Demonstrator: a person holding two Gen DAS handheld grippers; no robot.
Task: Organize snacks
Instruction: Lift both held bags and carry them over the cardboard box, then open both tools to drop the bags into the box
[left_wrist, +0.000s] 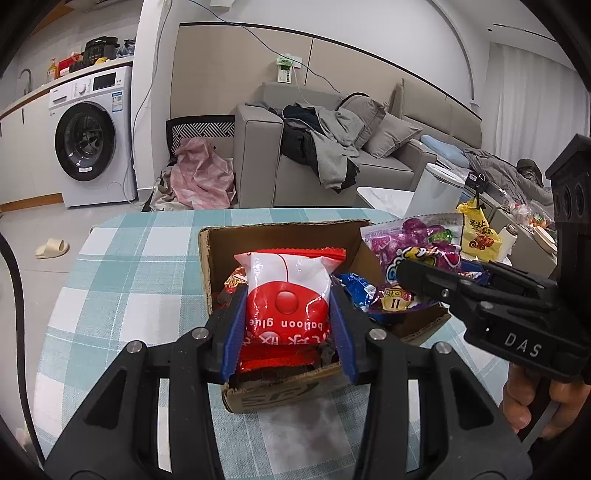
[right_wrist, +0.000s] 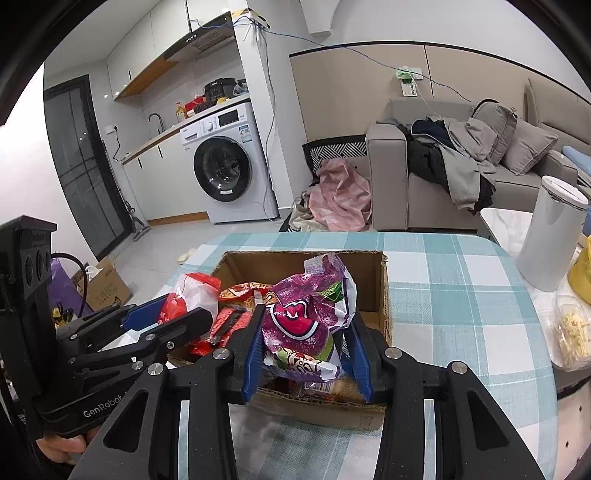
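An open cardboard box (left_wrist: 212, 273) stands on the checked table and shows in the right wrist view (right_wrist: 373, 280) too. My left gripper (left_wrist: 288, 321) is shut on a red-and-white snack bag (left_wrist: 288, 291) and holds it over the box's left side; the bag also shows in the right wrist view (right_wrist: 192, 299). My right gripper (right_wrist: 306, 343) is shut on a purple snack bag (right_wrist: 306, 314) over the box; that bag shows in the left wrist view (left_wrist: 413, 251) at the right. Red and blue packets (left_wrist: 354, 288) lie inside the box.
A teal checked tablecloth (right_wrist: 443, 273) covers the table. A white bin (right_wrist: 550, 236), a yellow bag (left_wrist: 478, 232) and a clear tub of food (right_wrist: 572, 332) stand to the right. A sofa with clothes (left_wrist: 332, 147) and a washing machine (left_wrist: 92, 140) are behind.
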